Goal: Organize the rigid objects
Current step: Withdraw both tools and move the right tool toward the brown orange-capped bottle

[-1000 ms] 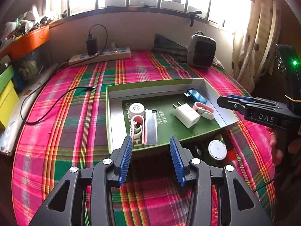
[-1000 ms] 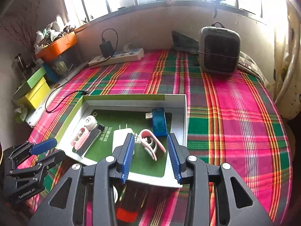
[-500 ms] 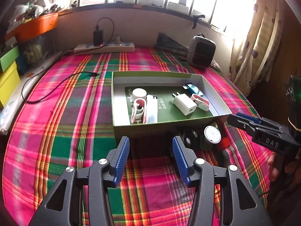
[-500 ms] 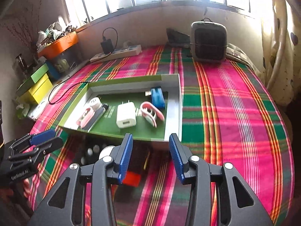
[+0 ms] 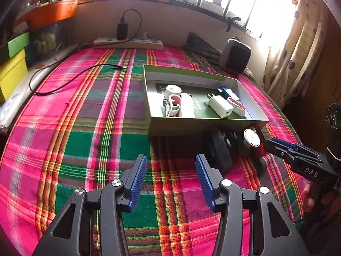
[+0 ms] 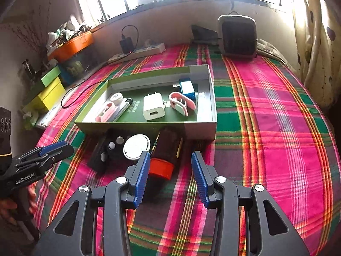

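Gripping nothing, your right hand-held gripper [image 6: 168,175] gapes; take the stiff, slippery red-capped bottle [image 6: 165,153] at eleven o'clock midbody.

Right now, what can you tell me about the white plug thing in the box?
The white charger is a small, smooth, blocky plastic cube with rounded edges. Two metal prongs stick out of its far end, and a USB slot shows on the end nearest the camera. It lies flat on the dark green floor of the open box, about in the middle. A pink and white clip lies close beside it; whether they touch is unclear. Neither pair of tongs is near it.
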